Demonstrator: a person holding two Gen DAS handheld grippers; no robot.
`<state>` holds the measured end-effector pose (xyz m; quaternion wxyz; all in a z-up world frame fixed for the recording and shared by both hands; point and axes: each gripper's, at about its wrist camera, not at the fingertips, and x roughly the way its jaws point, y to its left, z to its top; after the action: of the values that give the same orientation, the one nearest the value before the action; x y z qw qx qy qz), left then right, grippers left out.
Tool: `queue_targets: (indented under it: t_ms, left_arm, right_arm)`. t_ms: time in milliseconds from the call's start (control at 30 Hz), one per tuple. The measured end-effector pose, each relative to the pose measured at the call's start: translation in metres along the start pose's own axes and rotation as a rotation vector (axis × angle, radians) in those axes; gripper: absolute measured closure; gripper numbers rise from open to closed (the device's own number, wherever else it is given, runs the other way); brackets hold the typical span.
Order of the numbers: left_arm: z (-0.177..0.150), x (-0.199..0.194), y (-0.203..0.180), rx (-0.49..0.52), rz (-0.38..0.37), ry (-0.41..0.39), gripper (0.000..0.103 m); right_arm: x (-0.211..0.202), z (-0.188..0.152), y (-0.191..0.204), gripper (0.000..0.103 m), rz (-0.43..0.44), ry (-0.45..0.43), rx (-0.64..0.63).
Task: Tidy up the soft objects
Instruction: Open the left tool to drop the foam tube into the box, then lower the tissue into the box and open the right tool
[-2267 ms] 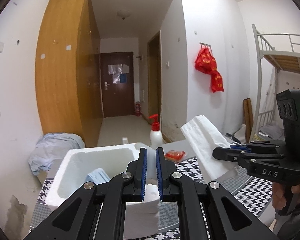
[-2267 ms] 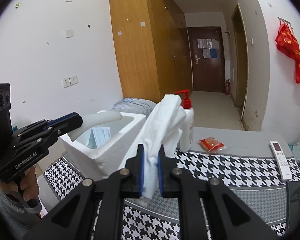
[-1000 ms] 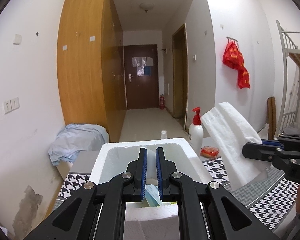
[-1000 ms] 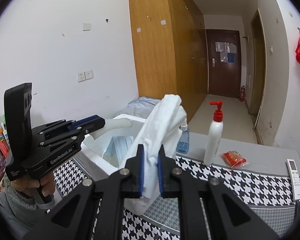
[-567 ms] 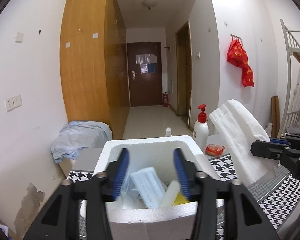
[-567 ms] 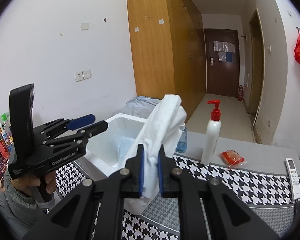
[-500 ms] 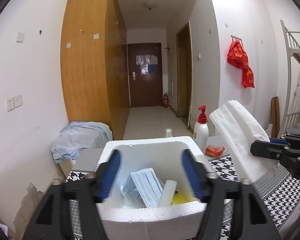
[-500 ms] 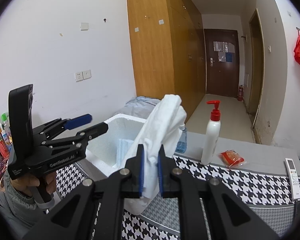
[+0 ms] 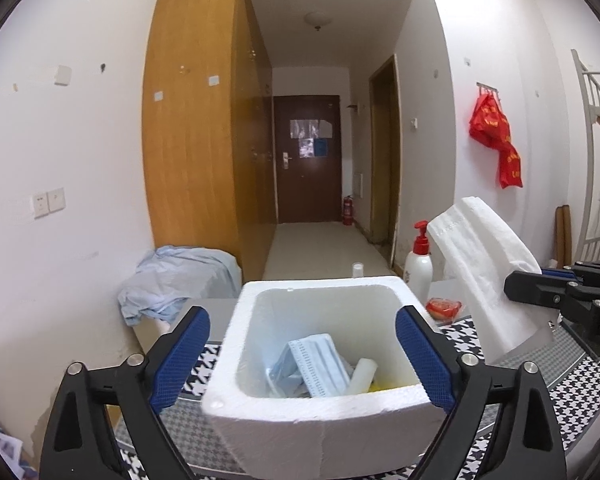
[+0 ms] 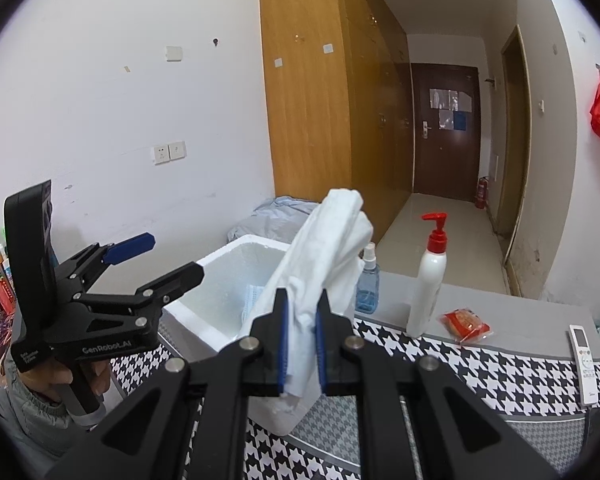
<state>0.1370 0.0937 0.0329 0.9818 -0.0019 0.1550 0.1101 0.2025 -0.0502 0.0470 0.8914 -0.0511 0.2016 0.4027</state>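
A white foam box stands on the houndstooth tablecloth. Inside it lie blue face masks, a white roll and something yellow. My left gripper hovers over the box's near side; its jaws are opening wide and nothing is pressed between them. From the right wrist view the left gripper hangs just left of the box. My right gripper is shut on a folded white cloth, which sticks up to the right of the box. That cloth also shows at the right of the left wrist view.
On the table behind the box stand a white pump bottle and a blue spray bottle, with a red packet and a remote further right. A light blue cloth pile lies by the wardrobe. A hand holds the left gripper.
The left gripper's jaws went from shut to wide apart, and the white roll it held now lies in the foam box. The right gripper and its cloth kept still.
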Motion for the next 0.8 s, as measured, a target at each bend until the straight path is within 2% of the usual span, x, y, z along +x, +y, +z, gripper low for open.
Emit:
queue_targets:
  t_ms: [800]
  left_arm:
    - [-0.013,-0.031,0.042,-0.037,0.105,-0.017,0.001]
  right_arm:
    - [0.038,0.016,0.032,0.088,0.054,0.038,-0.038]
